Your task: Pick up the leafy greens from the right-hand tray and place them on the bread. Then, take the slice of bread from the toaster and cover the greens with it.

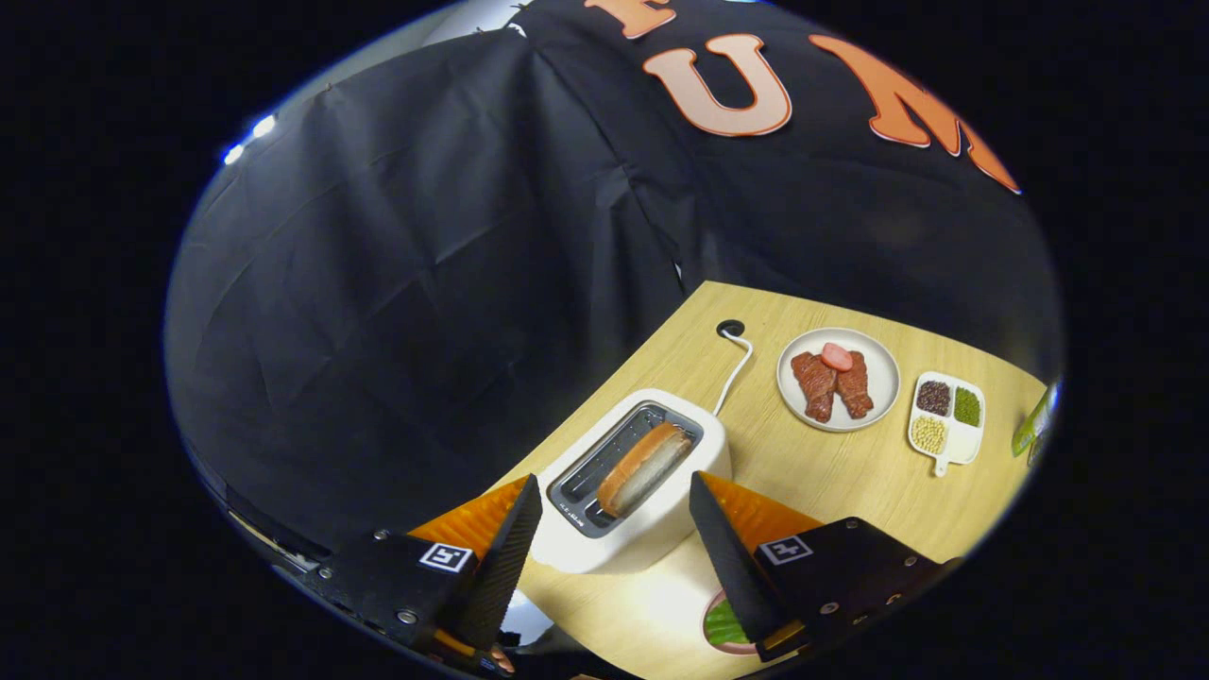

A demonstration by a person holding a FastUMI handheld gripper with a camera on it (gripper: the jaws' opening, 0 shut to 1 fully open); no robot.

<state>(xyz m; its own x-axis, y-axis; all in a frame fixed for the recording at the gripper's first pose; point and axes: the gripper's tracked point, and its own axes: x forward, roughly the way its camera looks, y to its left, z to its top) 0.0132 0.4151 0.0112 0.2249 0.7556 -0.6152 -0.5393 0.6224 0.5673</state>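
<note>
Your gripper (616, 493) hangs over the toaster (642, 491), fingers apart.
The glossy white, rounded housing holds one golden-crusted bread slice (644, 467) in its slot.

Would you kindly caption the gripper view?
Open gripper hovers over the toaster, bread slice in its slot.

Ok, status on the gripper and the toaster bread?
Gripper open, empty, jaws flanking the toaster. Bread upright in the near slot, just ahead. Nothing in the way.
</note>
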